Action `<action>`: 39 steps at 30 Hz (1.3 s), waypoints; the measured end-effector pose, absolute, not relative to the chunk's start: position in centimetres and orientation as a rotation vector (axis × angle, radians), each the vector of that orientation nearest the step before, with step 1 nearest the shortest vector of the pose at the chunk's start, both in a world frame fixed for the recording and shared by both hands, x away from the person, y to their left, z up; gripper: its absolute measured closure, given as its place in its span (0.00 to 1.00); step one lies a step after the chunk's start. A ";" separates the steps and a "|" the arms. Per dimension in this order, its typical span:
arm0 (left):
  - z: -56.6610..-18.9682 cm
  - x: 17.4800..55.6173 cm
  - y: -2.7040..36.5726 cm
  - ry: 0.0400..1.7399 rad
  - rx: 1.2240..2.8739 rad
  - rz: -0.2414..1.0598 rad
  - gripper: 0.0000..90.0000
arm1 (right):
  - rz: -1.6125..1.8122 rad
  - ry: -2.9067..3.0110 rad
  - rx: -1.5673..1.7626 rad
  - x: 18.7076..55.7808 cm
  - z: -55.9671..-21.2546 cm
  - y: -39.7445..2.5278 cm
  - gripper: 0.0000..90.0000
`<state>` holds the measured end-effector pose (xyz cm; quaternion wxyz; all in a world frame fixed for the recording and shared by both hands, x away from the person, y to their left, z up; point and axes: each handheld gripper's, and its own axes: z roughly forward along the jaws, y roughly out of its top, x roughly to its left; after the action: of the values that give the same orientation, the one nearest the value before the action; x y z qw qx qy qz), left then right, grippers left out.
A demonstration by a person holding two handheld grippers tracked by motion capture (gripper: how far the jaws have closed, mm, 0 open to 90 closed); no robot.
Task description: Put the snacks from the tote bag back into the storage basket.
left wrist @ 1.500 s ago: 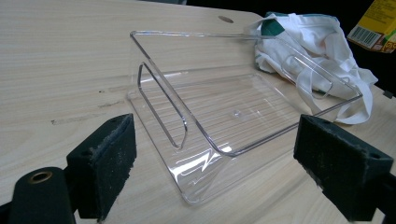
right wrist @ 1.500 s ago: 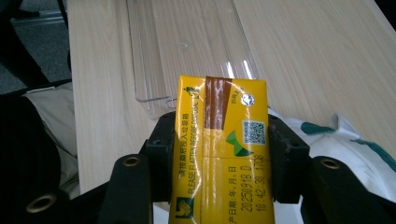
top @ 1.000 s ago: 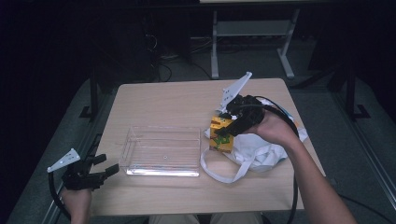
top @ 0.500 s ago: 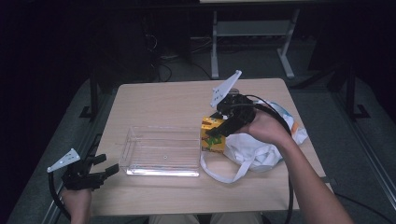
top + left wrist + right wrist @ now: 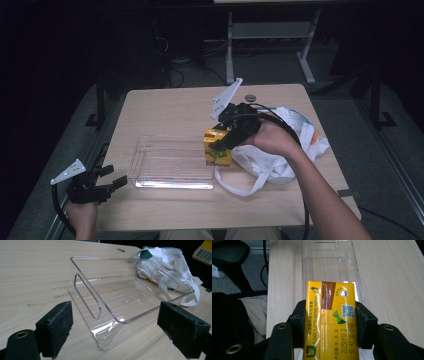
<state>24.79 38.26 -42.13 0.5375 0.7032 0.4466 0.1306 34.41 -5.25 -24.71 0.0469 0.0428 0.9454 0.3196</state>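
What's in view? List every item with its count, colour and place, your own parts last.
drink carton: one, yellow, held at the tray's right end
clear plastic tray: one, transparent, table centre
cloth bag: one, white with green, table right
table: one, light wood
right claw: one, black, shut on the drink carton
left claw: one, black, open, off the table's near left corner

A light wooden table (image 5: 165, 107) bears a clear, empty plastic tray (image 5: 172, 186) left of centre and a crumpled white cloth bag (image 5: 295, 125) at the right. A small round grommet (image 5: 250, 97) sits near the far edge. Beyond it, a white metal stand (image 5: 272, 31) rests on the grey floor.
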 end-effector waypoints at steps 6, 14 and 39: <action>-42.1 24.7 38.3 1.068 1.669 0.311 0.14 | 0.968 2.905 0.110 34.4 -25.0 -4.2 0.58; -42.1 24.8 38.3 1.066 1.670 0.309 0.14 | 0.968 2.920 0.088 34.5 -25.6 -2.7 0.58; -42.1 24.8 38.3 1.064 1.669 0.307 0.14 | 0.950 2.955 0.040 34.8 -27.3 0.0 0.58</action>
<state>24.77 38.30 -42.14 0.5390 0.7017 0.4476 0.1291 34.78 0.03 -27.34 0.0186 0.0129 0.9517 0.3061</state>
